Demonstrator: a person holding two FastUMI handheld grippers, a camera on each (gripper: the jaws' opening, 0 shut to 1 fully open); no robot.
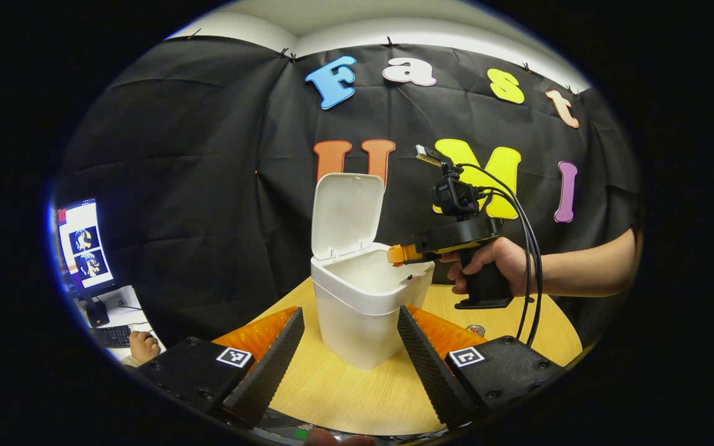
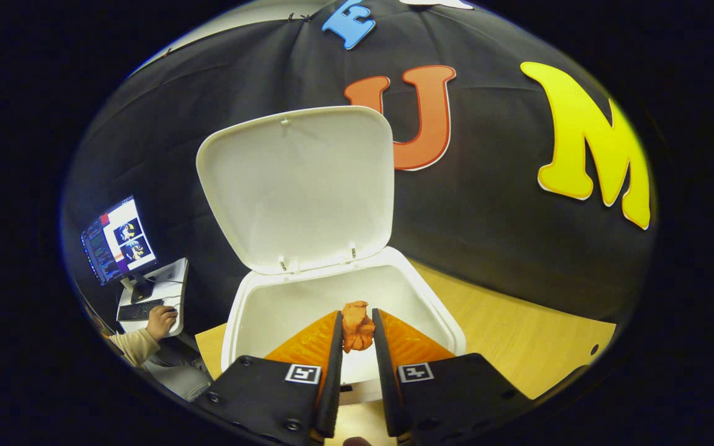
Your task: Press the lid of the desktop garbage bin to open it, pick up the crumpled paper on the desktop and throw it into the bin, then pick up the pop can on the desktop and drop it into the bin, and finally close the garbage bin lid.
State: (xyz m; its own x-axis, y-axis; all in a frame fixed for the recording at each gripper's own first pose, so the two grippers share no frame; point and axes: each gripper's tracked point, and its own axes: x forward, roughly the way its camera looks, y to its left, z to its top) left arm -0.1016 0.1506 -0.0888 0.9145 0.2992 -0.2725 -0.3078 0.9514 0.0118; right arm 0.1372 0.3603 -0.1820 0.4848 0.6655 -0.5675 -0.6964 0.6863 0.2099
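The right gripper (image 2: 357, 337) pinches the paper (image 2: 357, 325) between nearly closed fingers, holding it over the open bin (image 2: 251, 322), whose lid (image 2: 298, 186) stands upright behind. In the left gripper view the left gripper (image 1: 351, 337) hangs wide apart and empty before the bin (image 1: 363, 310), on the table (image 1: 344, 390). The can (image 1: 476, 330) is just visible on the table beyond. Risk, as I judge it: the paper sits near the front rim, so a release here could bounce it out, or the gripper could knock the lid shut

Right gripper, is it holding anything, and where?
Yes: the right gripper pinches the crumpled paper by its sides, over the open bin.
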